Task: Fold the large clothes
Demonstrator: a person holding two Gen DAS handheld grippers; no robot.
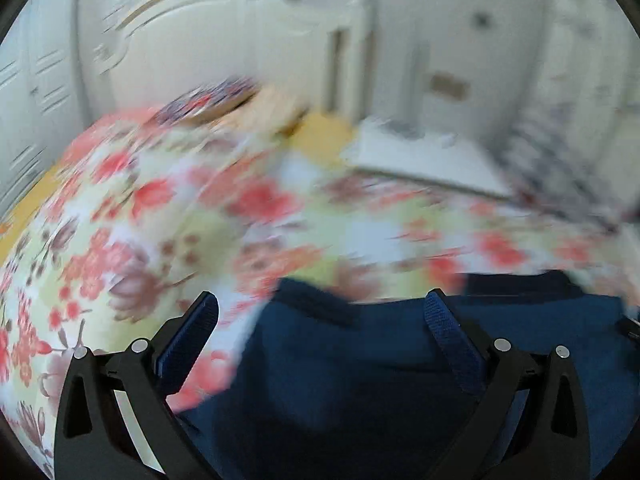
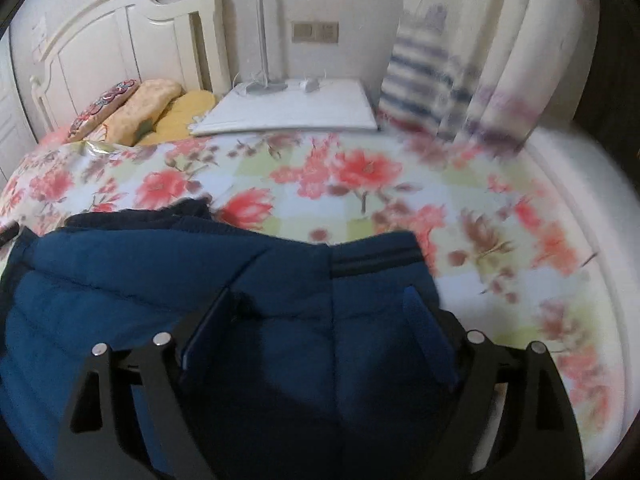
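Bedding with a red and pink flower print (image 2: 360, 184) covers the bed, and a dark blue padded jacket (image 2: 168, 280) lies spread on it at the near edge, its ribbed dark hem and cuffs toward the headboard end. In the right wrist view the right gripper (image 2: 320, 312) hangs over the jacket with its jaws standing wide apart; blue cloth shows in the gap below them, but neither blue pad (image 2: 428, 332) presses on it, so nothing is gripped. The left gripper (image 1: 320, 320) is likewise spread wide in its own view (that picture is badly smeared by motion), with one finger over the flowered cover and the other over the jacket (image 1: 400, 380); its fingertips (image 1: 444, 320) close on nothing. At the far end of the bed stands a white headboard (image 2: 132, 36), with three pillows (image 2: 148, 108) stacked against it, one patterned, one beige and one yellow. Beside the far corner of the bed is a white nightstand (image 2: 320, 108) carrying a thin grey lamp stand (image 2: 262, 40). A striped cloth (image 2: 420, 80) hangs next to pale curtains (image 2: 512, 60) past the nightstand, and a wall switch plate (image 2: 315, 32) sits above it.
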